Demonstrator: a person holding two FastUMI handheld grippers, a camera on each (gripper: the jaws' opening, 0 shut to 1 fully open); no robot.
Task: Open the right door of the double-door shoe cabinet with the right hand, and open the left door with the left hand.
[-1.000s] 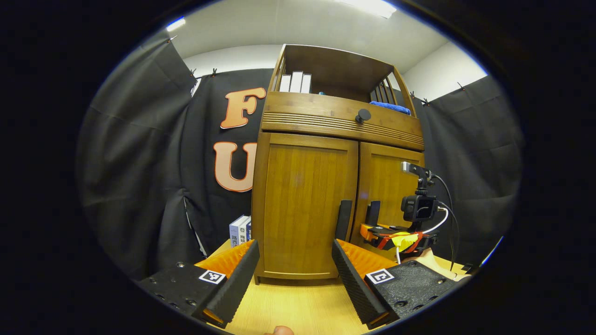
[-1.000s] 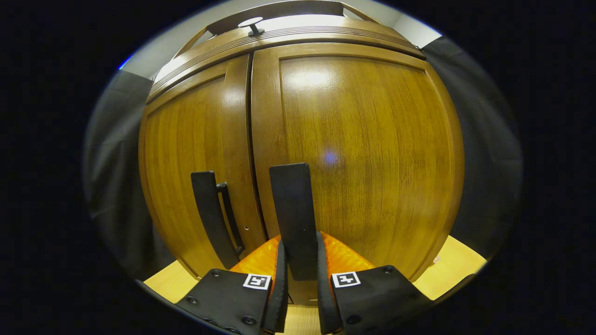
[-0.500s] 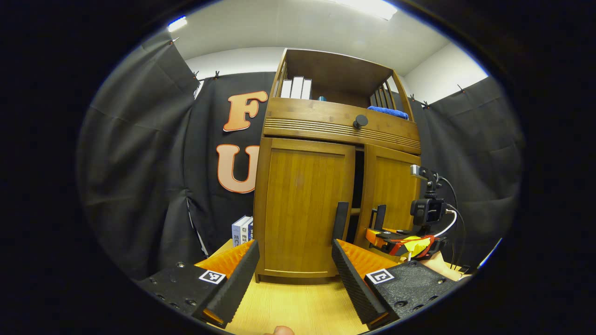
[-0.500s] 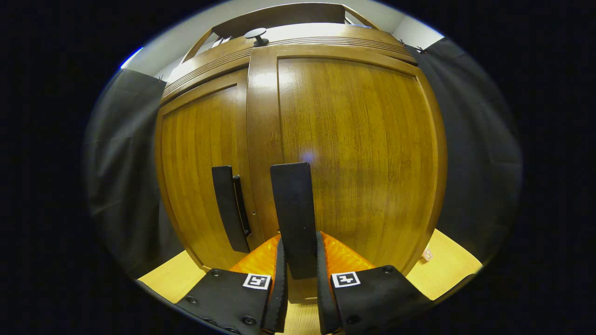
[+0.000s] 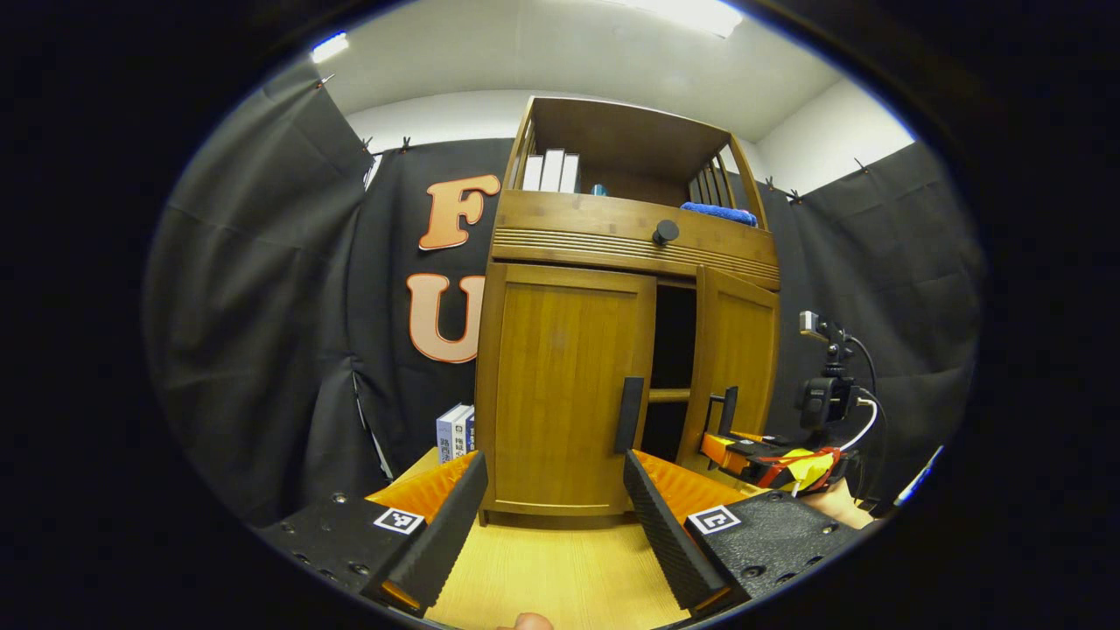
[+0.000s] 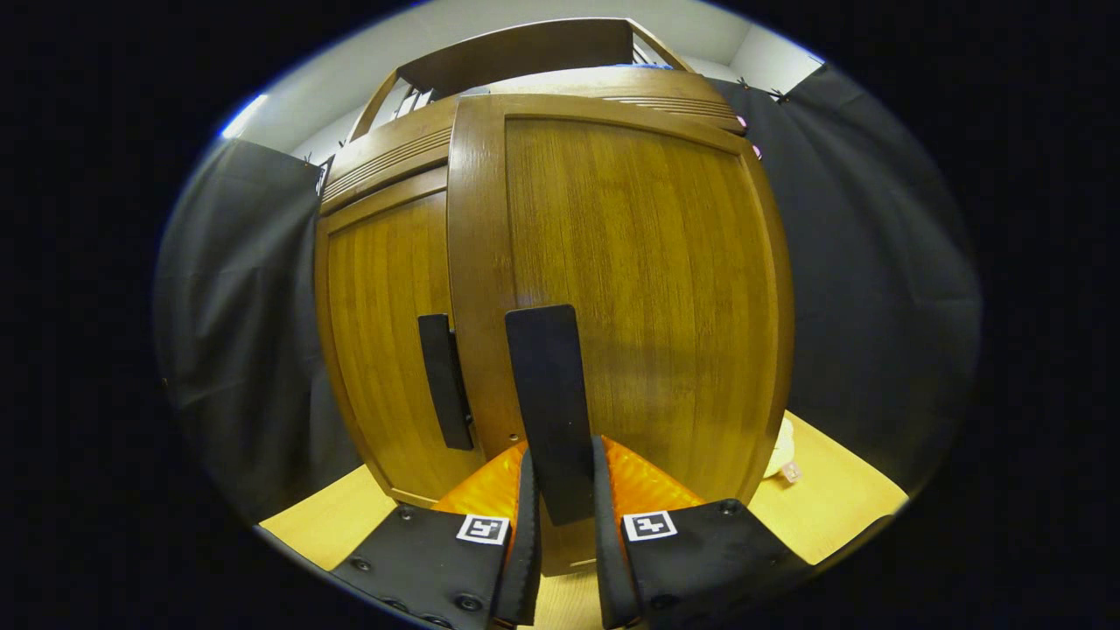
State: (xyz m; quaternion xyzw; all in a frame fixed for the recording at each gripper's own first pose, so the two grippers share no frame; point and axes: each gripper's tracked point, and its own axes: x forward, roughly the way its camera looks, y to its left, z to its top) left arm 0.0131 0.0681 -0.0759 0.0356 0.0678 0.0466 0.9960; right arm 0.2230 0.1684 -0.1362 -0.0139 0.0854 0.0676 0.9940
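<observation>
The brown wooden shoe cabinet (image 5: pixel 569 385) stands on a light wood table. Its right door (image 5: pixel 739 367) is swung partly open, leaving a dark gap beside the closed left door (image 5: pixel 564 385). My right gripper (image 6: pixel 564 534) is shut on the right door's flat black handle (image 6: pixel 547 402); in the left gripper view that gripper (image 5: pixel 744 446) sits at the door's handle. The left door's black handle (image 5: pixel 628 413) is free. My left gripper (image 5: pixel 551 534) hangs open in front of the left door, well short of it.
A drawer with a round black knob (image 5: pixel 665 232) sits above the doors. The open shelf on top holds white books (image 5: pixel 551 171) and a blue cloth (image 5: pixel 717 212). More books (image 5: pixel 453 433) stand left of the cabinet. Black cloth walls close in all round.
The right door has swung outward from closed to partly open, pulled by my right gripper on its handle. My left gripper has drawn back a little, still open.
</observation>
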